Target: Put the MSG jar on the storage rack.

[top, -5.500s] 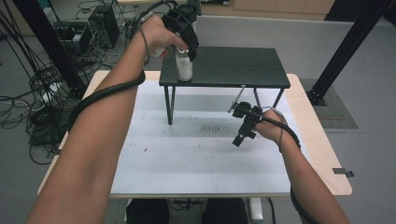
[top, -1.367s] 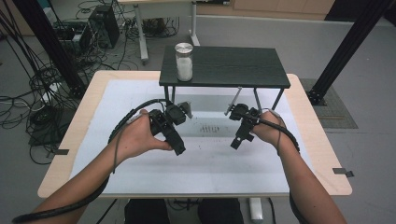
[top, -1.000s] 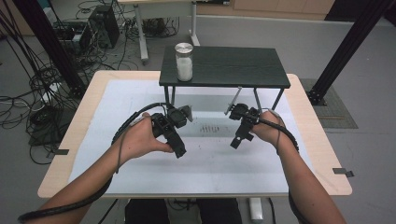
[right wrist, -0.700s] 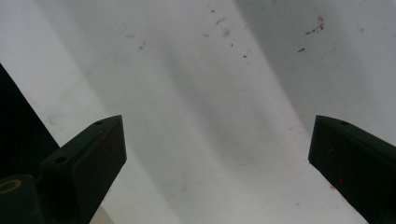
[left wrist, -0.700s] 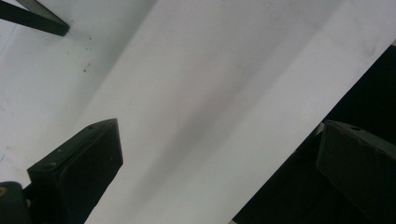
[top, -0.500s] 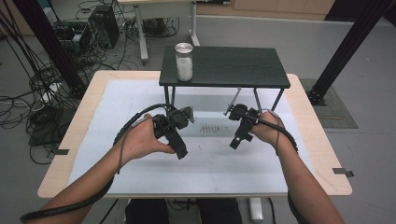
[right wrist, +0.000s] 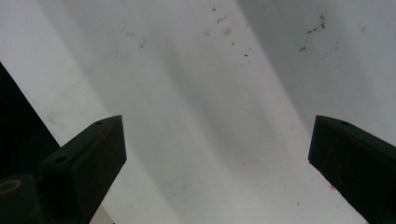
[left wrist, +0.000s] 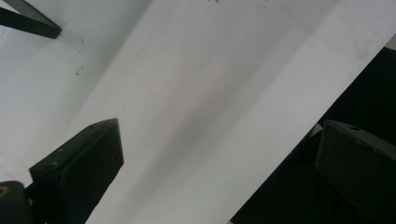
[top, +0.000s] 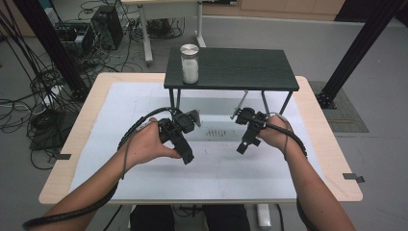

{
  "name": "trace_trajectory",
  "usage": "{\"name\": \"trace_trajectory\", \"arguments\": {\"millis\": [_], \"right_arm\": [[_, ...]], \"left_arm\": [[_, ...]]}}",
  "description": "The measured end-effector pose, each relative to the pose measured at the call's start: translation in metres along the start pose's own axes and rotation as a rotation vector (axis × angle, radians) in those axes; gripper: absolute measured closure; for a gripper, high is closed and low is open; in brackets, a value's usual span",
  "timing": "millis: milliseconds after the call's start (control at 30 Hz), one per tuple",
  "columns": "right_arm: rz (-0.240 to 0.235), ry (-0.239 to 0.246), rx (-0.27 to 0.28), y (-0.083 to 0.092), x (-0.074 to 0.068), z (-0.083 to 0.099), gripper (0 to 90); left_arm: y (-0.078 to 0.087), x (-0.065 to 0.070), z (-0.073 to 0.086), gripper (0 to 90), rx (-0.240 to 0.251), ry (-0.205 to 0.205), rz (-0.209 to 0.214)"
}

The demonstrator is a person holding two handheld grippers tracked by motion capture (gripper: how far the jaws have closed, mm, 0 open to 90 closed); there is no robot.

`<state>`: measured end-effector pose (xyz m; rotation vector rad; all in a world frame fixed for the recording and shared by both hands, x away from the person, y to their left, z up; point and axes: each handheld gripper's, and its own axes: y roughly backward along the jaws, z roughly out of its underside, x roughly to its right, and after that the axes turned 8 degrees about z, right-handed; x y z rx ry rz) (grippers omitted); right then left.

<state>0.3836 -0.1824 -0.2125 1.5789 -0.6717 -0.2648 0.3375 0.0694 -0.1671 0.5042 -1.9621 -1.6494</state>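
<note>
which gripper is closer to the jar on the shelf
The left gripper: the jar stands at the left end of the black shelf, up from that hand, while the right gripper lies further right.

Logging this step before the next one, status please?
Left gripper open, empty, over the mat. Right gripper open, empty, same. Jar upright on the shelf, left end. Nothing in the way.
</note>
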Motion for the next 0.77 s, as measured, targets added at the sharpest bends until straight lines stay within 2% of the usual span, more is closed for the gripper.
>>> {"name": "trace_trajectory", "arguments": {"millis": [167, 267, 367, 767], "right_arm": [[0.022, -0.001, 0.001, 0.0007, -0.0032, -0.0001, 4.1], [0.002, 0.001, 0.003, 0.0005, 0.0001, -0.0004, 4.1], [0.017, 0.004, 0.003, 0.0001, -0.0029, -0.0006, 4.1], [0.011, -0.003, 0.004, 0.001, -0.0015, 0.0004, 4.1]], "left_arm": [[0.0003, 0.0003, 0.0005, 1.5, 0.006, 0.001, 0.001], [0.0008, 0.0005, -0.0004, 1.5, 0.003, -0.004, 0.007], [0.0011, 0.0016, -0.0007, 1.5, 0.006, -0.007, 0.006], [0.0009, 0.0022, -0.0009, 1.6, 0.008, -0.01, 0.008]]}}
